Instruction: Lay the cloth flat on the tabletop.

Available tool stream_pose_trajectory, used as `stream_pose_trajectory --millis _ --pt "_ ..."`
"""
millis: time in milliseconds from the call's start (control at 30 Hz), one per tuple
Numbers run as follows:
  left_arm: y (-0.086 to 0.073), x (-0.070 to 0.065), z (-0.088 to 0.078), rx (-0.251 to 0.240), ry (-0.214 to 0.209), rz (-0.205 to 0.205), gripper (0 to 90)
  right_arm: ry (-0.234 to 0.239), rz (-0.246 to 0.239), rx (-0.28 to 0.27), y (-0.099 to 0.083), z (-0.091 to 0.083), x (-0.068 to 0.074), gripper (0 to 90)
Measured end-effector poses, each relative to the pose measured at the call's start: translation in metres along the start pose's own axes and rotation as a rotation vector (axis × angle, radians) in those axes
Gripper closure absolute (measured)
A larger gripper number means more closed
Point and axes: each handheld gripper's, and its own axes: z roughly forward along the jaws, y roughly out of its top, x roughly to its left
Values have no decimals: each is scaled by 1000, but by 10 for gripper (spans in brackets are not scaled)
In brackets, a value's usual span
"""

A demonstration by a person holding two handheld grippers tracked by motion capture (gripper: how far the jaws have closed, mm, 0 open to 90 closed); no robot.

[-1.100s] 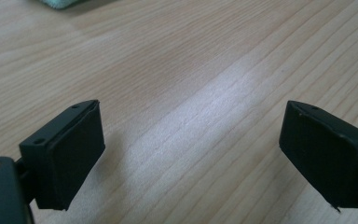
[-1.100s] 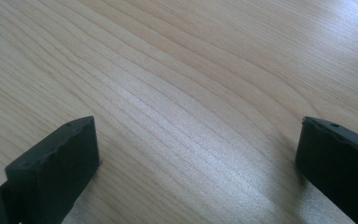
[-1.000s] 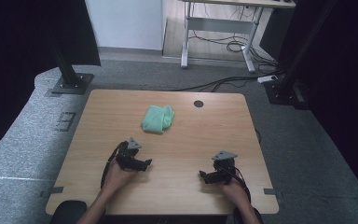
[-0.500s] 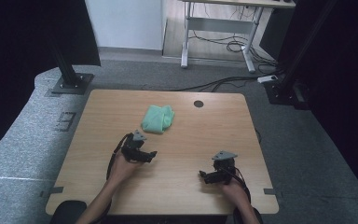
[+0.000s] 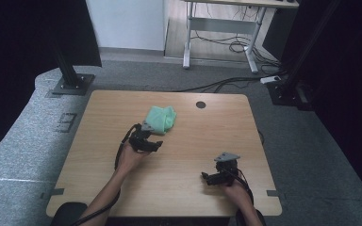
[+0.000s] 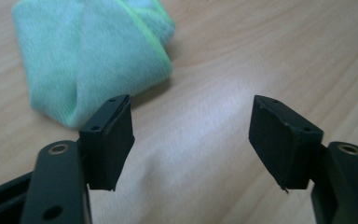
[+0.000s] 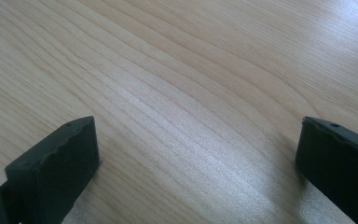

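A folded mint-green cloth lies on the wooden table, a little left of centre toward the back. My left gripper sits just in front of it, jaws apart with bare wood between them. In the left gripper view the cloth lies just past the left pad, apart from it, and my left gripper has just been closing its jaws with nothing between them. My right gripper rests near the front right of the table. Seen in the right gripper view, my right gripper stands wide open over bare wood.
A round cable hole sits at the table's back edge. Black stand bases stand on the grey floor behind the table, and a metal desk frame with cables lies farther back.
My left hand and gripper have moved away from the person toward the green cloth, from mid-table to right in front of it. The right gripper has stayed put.
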Motion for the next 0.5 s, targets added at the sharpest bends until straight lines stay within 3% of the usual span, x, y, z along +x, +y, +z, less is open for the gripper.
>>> stream_pose_trajectory --millis 400,500 --pt "32 10 21 -20 -10 -42 485 0 -3 -2 0 0 0 0" --pt "40 15 31 -11 13 -61 515 0 0 -1 0 0 0 0"
